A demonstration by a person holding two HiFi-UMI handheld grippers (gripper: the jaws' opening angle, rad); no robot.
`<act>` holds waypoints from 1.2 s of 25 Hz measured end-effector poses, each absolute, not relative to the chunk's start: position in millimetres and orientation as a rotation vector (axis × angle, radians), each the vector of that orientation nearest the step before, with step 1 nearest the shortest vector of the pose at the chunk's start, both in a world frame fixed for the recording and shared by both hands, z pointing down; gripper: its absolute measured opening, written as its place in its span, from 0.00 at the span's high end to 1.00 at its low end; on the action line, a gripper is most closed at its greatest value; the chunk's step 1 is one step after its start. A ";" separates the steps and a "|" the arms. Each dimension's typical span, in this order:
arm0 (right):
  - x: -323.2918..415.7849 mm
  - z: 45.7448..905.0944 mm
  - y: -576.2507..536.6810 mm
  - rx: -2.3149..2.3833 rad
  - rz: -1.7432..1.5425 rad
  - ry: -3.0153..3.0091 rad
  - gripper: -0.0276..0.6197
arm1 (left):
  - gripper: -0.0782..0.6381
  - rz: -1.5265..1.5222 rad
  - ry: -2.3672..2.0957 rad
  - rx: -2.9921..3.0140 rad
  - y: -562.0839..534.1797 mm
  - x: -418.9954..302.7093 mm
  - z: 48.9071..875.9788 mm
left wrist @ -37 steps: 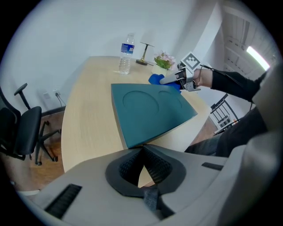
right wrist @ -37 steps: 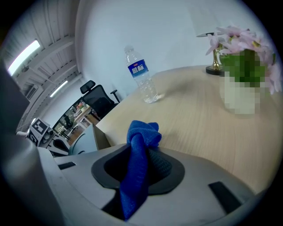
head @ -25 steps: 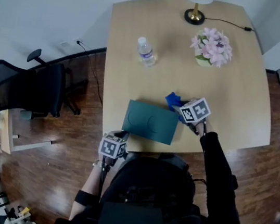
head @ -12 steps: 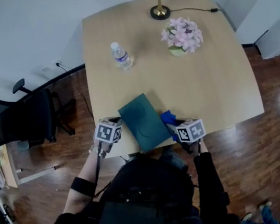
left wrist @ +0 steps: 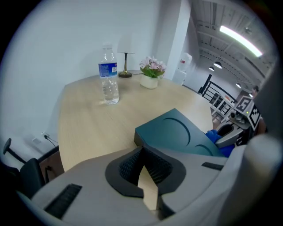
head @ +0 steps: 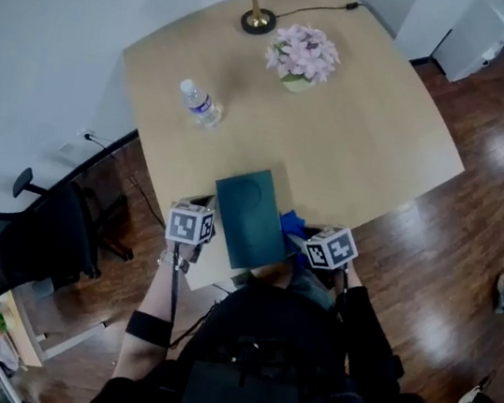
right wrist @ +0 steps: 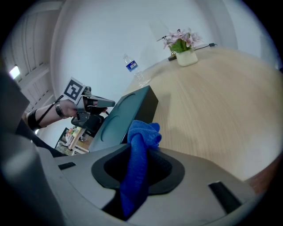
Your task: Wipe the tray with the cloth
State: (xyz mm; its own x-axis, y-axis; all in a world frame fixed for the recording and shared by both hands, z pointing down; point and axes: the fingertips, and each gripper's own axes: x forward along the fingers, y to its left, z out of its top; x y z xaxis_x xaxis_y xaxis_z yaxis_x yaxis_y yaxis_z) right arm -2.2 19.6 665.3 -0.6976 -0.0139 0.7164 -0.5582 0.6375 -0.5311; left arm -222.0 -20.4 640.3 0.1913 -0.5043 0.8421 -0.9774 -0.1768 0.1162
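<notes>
- The tray (head: pixel 248 216), dark teal with round recesses in its top, lies flat at the near edge of the table (head: pixel 365 147), just in front of the person.
- The cloth (right wrist: pixel 143 134), blue and bunched, sits at the tray's right side; whether it touches the tray cannot be told.
- The right tool (right wrist: pixel 138 154) pinches the cloth between its pads, and the fabric's bunched end sticks out past the tips towards the tray.
- The left tool (left wrist: pixel 142 152) is just beside the tray's left side, its pads pressed together at the tips with nothing between them and not on the tray.
- A clear water bottle (head: pixel 199 104) stands upright farther back on the table's left part, well apart from the tray.
- A pot of pink flowers (head: pixel 302 57) and a round lamp base (head: pixel 255 22) stand near the far edge.
- A black office chair (head: pixel 28 241) stands on the wooden floor to the left.
</notes>
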 end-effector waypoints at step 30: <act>-69.7 642.9 -124.0 0.461 1.293 -2.283 0.80 | 0.89 0.881 -1.243 1.813 -5.4 -121.2 636.9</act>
